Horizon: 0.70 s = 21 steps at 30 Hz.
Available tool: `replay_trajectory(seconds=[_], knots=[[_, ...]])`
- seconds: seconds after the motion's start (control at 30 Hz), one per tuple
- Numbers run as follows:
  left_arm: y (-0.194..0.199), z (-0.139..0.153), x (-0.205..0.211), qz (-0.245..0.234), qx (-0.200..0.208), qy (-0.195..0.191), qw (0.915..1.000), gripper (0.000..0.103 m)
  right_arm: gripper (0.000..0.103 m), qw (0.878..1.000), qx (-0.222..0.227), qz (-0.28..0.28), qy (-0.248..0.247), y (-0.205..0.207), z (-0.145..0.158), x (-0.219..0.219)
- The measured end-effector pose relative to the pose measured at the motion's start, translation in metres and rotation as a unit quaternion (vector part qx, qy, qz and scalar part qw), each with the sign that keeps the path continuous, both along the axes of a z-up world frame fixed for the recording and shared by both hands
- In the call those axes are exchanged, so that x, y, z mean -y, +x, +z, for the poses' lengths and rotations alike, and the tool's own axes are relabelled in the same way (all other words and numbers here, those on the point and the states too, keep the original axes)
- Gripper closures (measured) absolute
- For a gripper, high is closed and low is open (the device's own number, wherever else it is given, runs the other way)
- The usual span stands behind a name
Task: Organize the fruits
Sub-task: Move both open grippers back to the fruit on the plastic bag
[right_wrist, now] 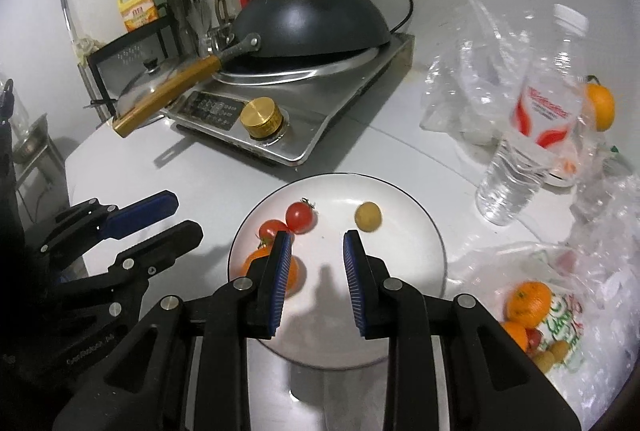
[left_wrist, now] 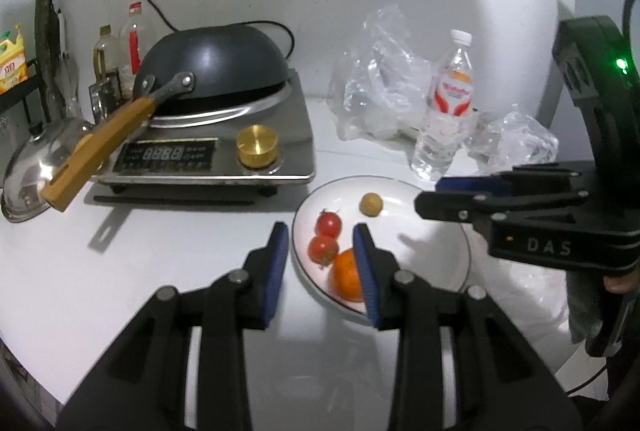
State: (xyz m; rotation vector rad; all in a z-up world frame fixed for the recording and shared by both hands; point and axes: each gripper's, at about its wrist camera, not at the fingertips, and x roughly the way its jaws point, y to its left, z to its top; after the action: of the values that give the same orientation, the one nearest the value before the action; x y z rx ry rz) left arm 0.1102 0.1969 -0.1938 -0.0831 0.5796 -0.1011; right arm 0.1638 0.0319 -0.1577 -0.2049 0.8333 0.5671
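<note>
A white plate (left_wrist: 432, 259) (right_wrist: 408, 263) sits on the white counter. On it lie two cherry tomatoes (left_wrist: 328, 223) (right_wrist: 301, 217), an orange (left_wrist: 347, 274) (right_wrist: 250, 263) and a small yellow-brown fruit (left_wrist: 371, 205) (right_wrist: 368, 216). My left gripper (left_wrist: 320, 235) is open and empty above the plate's left edge, near the tomatoes and orange. My right gripper (right_wrist: 316, 243) is open and empty above the plate's middle; it also shows in the left wrist view (left_wrist: 430, 197). A clear bag (right_wrist: 552, 307) at the right holds more oranges and small fruits.
An induction cooker (left_wrist: 224, 135) (right_wrist: 304, 111) with an upturned dark wok (left_wrist: 212, 63) stands behind the plate. A water bottle (left_wrist: 444, 111) (right_wrist: 532, 135) and crumpled plastic bags (left_wrist: 380, 71) stand at the back right. A steel lid (left_wrist: 36, 167), bottles and a rack are at left.
</note>
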Motion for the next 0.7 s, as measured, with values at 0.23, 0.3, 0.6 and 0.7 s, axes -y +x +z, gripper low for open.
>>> replay_trajectory(seconds=[0.23, 0.3, 0.6, 0.7], knots=[[-0.015, 0.011, 0.022, -0.005, 0.006, 0.003, 1.0000, 0.057, 0.074, 1.000, 0.013, -0.013, 0.015, -0.021, 0.013, 0.033], [-0.018, 0.014, 0.029, -0.008, 0.007, 0.006, 0.9999, 0.057, 0.074, 1.000, 0.016, -0.018, 0.018, -0.026, 0.016, 0.042], [-0.026, 0.023, 0.063, -0.023, 0.011, 0.023, 0.9994, 0.057, 0.074, 0.998, 0.031, -0.037, 0.030, -0.043, 0.026, 0.083], [-0.028, 0.025, 0.074, -0.029, 0.012, 0.030, 0.9991, 0.057, 0.074, 0.998, 0.035, -0.044, 0.034, -0.046, 0.028, 0.094]])
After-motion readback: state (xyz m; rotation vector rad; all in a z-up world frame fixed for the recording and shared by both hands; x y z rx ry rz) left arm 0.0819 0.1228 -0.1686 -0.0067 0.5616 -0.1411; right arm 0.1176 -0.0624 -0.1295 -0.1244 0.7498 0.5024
